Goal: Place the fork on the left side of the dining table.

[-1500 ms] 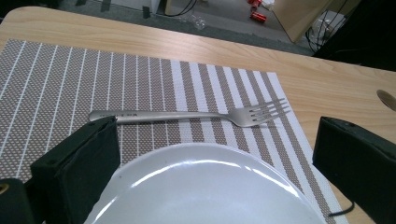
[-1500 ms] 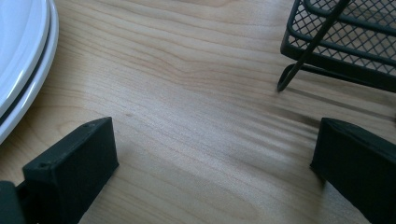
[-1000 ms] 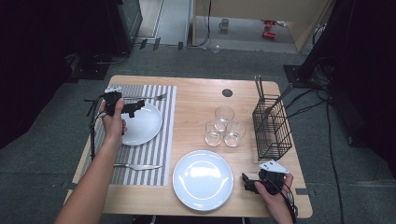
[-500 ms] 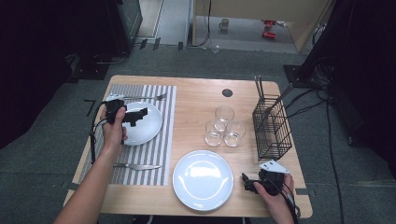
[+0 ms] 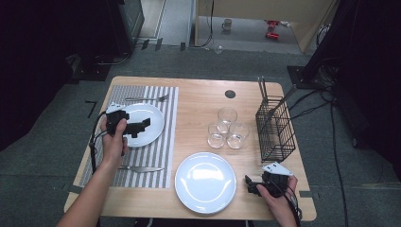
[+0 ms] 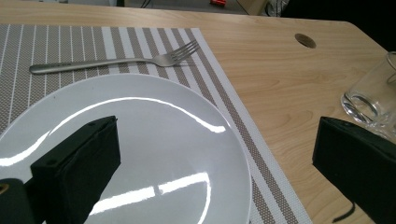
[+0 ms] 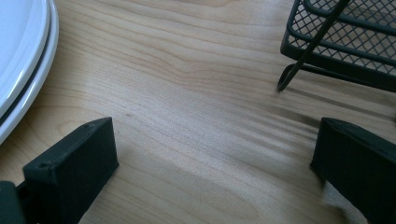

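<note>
Two fingers of the left gripper (image 5: 142, 126) stand spread and empty over the small white plate (image 5: 150, 118) on the striped mat (image 5: 156, 156), its rim directly beneath them, while the right gripper (image 5: 250, 183), likewise spread, rests far off on the bench (image 5: 198, 94)

The worktop (image 5: 198, 99) carries two white plates (image 5: 142, 124) (image 5: 205, 181), three clear glasses (image 5: 227, 115) (image 5: 216, 136) (image 5: 238, 135), one fork (image 5: 146, 99), one knife (image 5: 140, 168), one striped placemat (image 5: 158, 156) and one black wire basket (image 5: 275, 128).
</note>
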The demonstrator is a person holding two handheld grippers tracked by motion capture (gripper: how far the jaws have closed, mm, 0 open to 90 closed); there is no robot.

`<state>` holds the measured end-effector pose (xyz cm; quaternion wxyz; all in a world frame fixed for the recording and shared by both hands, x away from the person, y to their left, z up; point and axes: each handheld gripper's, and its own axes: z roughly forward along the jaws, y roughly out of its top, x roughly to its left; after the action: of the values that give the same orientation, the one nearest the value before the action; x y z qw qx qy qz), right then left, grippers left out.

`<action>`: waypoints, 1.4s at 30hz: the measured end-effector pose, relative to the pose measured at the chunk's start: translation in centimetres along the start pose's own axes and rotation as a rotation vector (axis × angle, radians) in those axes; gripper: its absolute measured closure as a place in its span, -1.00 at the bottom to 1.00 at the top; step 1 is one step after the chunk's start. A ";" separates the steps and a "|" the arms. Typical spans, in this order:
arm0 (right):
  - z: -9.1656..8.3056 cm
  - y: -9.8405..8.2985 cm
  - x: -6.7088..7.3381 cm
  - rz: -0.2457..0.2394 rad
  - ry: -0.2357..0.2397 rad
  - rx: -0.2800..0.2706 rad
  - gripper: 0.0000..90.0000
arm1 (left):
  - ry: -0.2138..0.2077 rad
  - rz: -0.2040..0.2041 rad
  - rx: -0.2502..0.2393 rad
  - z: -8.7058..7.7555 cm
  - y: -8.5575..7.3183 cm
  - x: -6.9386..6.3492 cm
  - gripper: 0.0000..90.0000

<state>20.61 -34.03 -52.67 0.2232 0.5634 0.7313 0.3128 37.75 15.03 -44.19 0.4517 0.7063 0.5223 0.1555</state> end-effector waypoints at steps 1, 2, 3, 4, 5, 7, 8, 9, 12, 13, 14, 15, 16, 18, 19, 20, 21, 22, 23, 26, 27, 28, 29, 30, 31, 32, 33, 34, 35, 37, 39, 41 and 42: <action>0.0 0.0 0.0 0.000 0.000 0.000 -1.00 | -0.002 0.002 -0.002 -0.1 -0.1 -0.1 -0.98; 0.0 0.0 0.0 0.000 0.003 0.001 -1.00 | -0.005 0.007 -0.003 -0.3 -0.2 -0.2 -0.98; 0.0 0.0 0.0 -0.002 0.006 0.001 -1.00 | -0.007 0.006 -0.002 -0.4 -0.3 -0.3 -0.98; -0.1 0.0 -0.1 -0.001 0.008 0.001 -1.00 | -0.009 0.009 -0.001 -0.6 -0.4 -0.4 -0.97; -0.1 -0.1 -0.1 0.001 0.007 0.000 -1.00 | -0.012 0.009 -0.002 -0.7 -0.5 -0.5 -0.97; -0.2 -0.1 -0.2 0.005 0.004 -0.001 -1.00 | -0.017 0.011 -0.007 -1.0 -0.7 -0.7 -0.98; -0.2 -0.2 -0.2 0.010 0.003 -0.002 -1.00 | -0.019 0.014 -0.009 -1.2 -0.8 -0.8 -0.97; -0.2 -0.2 -0.3 0.014 0.003 -0.005 -1.00 | -0.021 0.016 -0.010 -1.3 -0.9 -0.9 -0.98; -0.4 -0.3 -0.4 0.023 -0.002 -0.015 -1.00 | -0.030 0.024 -0.013 -1.7 -1.2 -1.2 -0.98; -0.5 -0.3 -0.4 0.022 -0.002 -0.017 -1.00 | -0.032 0.024 -0.013 -1.9 -1.3 -1.3 -0.97; -0.7 -0.3 -0.4 0.021 -0.001 -0.020 -0.99 | -0.036 0.024 -0.014 -2.0 -1.5 -1.4 -0.97; -0.8 -0.2 -0.3 0.017 -0.001 -0.026 -0.99 | -0.038 0.023 -0.016 -2.1 -1.6 -1.5 -0.97; -0.9 -0.2 -0.3 0.018 0.001 -0.031 -0.99 | -0.042 0.029 -0.015 -2.3 -1.8 -1.6 -0.97; -1.2 -0.1 -0.2 0.023 0.004 -0.040 -0.99 | -0.043 0.042 -0.011 -2.4 -2.2 -1.7 -0.98; -1.3 0.0 -0.1 0.022 0.004 -0.044 -0.99 | -0.040 0.046 -0.011 -2.5 -2.3 -1.8 -0.97; -1.4 0.1 -0.1 0.020 0.005 -0.046 -0.99 | -0.041 0.045 -0.010 -2.5 -2.5 -1.8 -0.97; -1.5 0.1 0.0 0.019 0.007 -0.049 -0.99 | -0.045 0.044 -0.008 -2.6 -2.7 -1.8 -0.97; -1.6 0.2 0.1 0.017 0.011 -0.053 -0.99 | -0.044 0.044 -0.007 -2.7 -3.0 -1.9 -0.98; -1.8 0.3 0.2 0.014 0.012 -0.056 -0.99 | -0.042 0.046 -0.007 -2.8 -3.1 -1.9 -0.97; -2.1 0.5 0.5 0.009 0.022 -0.066 -0.99 | -0.049 0.047 -0.005 -3.1 -3.6 -2.0 -0.97; -2.3 0.6 0.6 0.006 0.028 -0.069 -0.99 | -0.050 0.048 -0.006 -3.2 -3.7 -2.0 -0.97; -2.4 0.7 0.7 0.002 0.035 -0.071 -0.99 | -0.050 0.049 -0.010 -3.3 -3.8 -2.1 -0.98; -2.5 0.8 0.8 0.001 0.042 -0.075 -0.99 | -0.054 0.047 -0.013 -3.4 -3.8 -2.1 -0.97; -2.6 0.9 0.9 -0.001 0.046 -0.080 -0.99 | -0.054 0.048 -0.013 -3.6 -3.9 -2.2 -0.98; -2.7 1.1 1.0 -0.001 0.050 -0.084 -0.99 | -0.055 0.049 -0.014 -3.7 -4.0 -2.3 -0.98; -2.8 1.2 1.1 -0.002 0.056 -0.086 -0.99 | -0.057 0.050 -0.017 -3.9 -4.1 -2.4 -0.98; -2.9 1.3 1.3 -0.003 0.060 -0.089 -0.99 | -0.057 0.050 -0.017 -4.0 -4.1 -2.4 -0.98; -3.0 1.5 1.4 -0.007 0.063 -0.094 -0.99 | -0.060 0.053 -0.017 -4.1 -4.2 -2.5 -0.97; -3.1 1.6 1.6 -0.008 0.069 -0.097 -0.99 | -0.062 0.054 -0.018 -4.3 -4.4 -2.6 -0.97; -3.3 2.1 1.9 -0.014 0.082 -0.107 -0.99 | -0.062 0.061 -0.013 -4.5 -4.8 -2.7 -0.97; -3.5 2.6 2.3 -0.023 0.092 -0.114 -0.99 | -0.065 0.065 -0.007 -4.6 -5.2 -2.9 -0.97; -3.7 3.1 2.6 -0.033 0.103 -0.123 -0.99 | -0.068 0.066 -0.003 -4.7 -5.6 -2.9 -0.97; -3.8 3.4 2.8 -0.039 0.109 -0.128 -0.99 | -0.071 0.063 -0.002 -4.8 -5.7 -2.9 -0.97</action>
<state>19.65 -31.48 -47.49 0.2247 0.5156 0.7318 0.3849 29.82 14.98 -45.44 0.4657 0.7270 0.4833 0.1450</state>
